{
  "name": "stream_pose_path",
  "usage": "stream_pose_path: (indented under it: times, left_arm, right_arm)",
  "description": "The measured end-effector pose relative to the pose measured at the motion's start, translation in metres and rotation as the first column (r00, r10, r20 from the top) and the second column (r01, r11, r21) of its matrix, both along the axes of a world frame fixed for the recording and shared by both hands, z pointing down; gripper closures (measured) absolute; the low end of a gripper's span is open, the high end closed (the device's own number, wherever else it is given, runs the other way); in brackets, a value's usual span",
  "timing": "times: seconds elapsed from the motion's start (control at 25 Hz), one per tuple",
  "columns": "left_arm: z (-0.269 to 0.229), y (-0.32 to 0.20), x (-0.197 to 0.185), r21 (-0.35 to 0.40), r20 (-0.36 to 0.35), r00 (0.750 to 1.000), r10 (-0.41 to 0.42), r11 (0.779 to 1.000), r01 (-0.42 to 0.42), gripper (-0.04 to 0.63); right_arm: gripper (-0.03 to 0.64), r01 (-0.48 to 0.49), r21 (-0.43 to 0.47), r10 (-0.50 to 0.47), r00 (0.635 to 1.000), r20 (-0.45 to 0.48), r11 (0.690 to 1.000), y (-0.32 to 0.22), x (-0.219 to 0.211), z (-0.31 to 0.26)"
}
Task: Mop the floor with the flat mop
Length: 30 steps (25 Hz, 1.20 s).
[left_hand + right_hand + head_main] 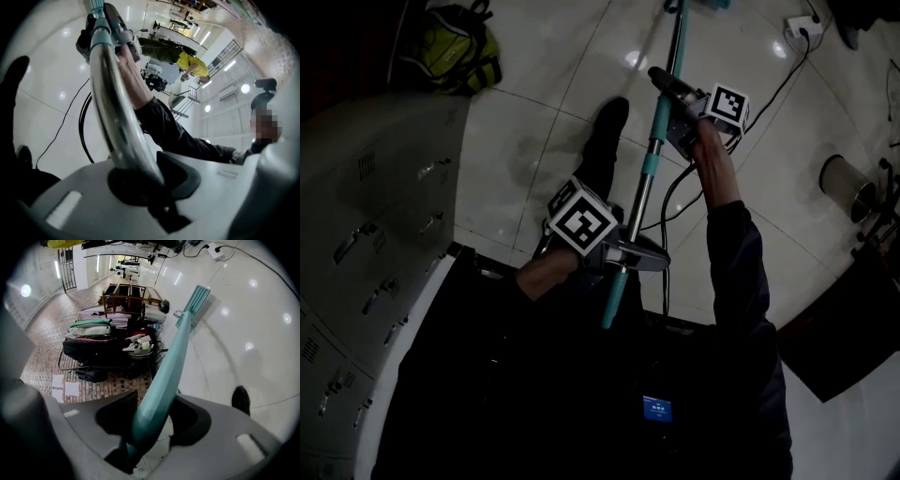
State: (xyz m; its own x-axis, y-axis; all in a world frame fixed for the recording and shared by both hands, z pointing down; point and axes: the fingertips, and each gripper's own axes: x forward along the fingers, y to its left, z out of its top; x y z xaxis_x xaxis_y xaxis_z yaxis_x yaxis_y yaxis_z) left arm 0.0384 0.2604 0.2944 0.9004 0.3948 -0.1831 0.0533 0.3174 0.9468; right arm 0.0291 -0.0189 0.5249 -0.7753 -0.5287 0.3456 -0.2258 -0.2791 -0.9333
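The flat mop's pole (649,169) runs from the top of the head view down to my body, teal at both ends and chrome in the middle. My left gripper (630,255) is shut on the lower chrome part of the pole (112,108). Higher up, my right gripper (667,86) is shut on the teal section (164,376). In the right gripper view the pole leads down to the flat teal mop head (197,298), which lies on the glossy white tile floor (243,333). In the left gripper view the right gripper (112,28) shows further along the pole.
Grey lockers (366,234) stand at the left, with a yellow-green bag (455,47) beyond them. My shoe (605,131) is beside the pole. A black cable (675,187) runs to a power strip (803,26). A metal cylinder (844,178) stands at the right. Bags (108,348) and a wooden rack (129,294) lie beyond the mop head.
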Motion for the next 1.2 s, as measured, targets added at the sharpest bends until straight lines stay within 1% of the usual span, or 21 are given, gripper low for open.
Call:
stream_pose_path:
  times: [0.12, 0.24, 0.4, 0.48, 0.6, 0.76, 0.88, 1.04, 1.2]
  left_arm:
    - [-0.014, 0.056, -0.020, -0.046, -0.003, 1.000, -0.021, 0.999, 0.020, 0.538]
    - [-0.021, 0.110, -0.034, -0.033, 0.001, 1.000, -0.030, 0.999, 0.030, 0.537]
    - [-0.025, 0.179, -0.042, -0.052, 0.011, 1.000, -0.028, 0.998, 0.028, 0.532]
    - [-0.026, 0.204, -0.045, -0.073, 0.010, 1.000, -0.018, 0.997, 0.019, 0.531]
    - [-0.022, 0.229, -0.050, -0.100, 0.006, 1.000, -0.023, 0.995, 0.023, 0.529]
    - [-0.011, 0.241, -0.054, -0.092, 0.016, 1.000, -0.021, 0.995, 0.023, 0.528]
    - [-0.008, 0.239, -0.055, -0.097, 0.027, 0.999, -0.019, 0.995, 0.021, 0.528]
    - [-0.010, 0.216, -0.049, -0.125, 0.037, 0.999, -0.030, 0.992, 0.034, 0.528]
    - [-0.006, 0.174, -0.041, -0.114, 0.050, 0.998, -0.030, 0.993, 0.036, 0.528]
  right_arm:
    - [0.413, 0.003, -0.017, -0.003, 1.000, 0.009, 1.000, 0.059, -0.022, -0.006]
    - [0.413, 0.015, -0.031, -0.015, 1.000, 0.010, 0.999, 0.118, -0.040, -0.011]
    - [0.410, 0.035, -0.059, -0.033, 0.999, 0.031, 0.998, 0.194, -0.057, -0.010]
    - [0.410, 0.037, -0.074, -0.035, 0.999, 0.032, 0.997, 0.223, -0.062, -0.005]
    - [0.410, 0.038, -0.096, -0.035, 0.999, 0.035, 0.995, 0.254, -0.066, 0.005]
    - [0.410, 0.042, -0.114, -0.038, 0.999, 0.031, 0.993, 0.271, -0.067, 0.017]
    - [0.410, 0.040, -0.126, -0.035, 0.999, 0.041, 0.991, 0.272, -0.068, 0.021]
    - [0.410, 0.042, -0.137, -0.035, 0.998, 0.056, 0.990, 0.252, -0.068, 0.024]
    - [0.407, 0.031, -0.143, -0.021, 0.998, 0.065, 0.989, 0.212, -0.061, 0.027]
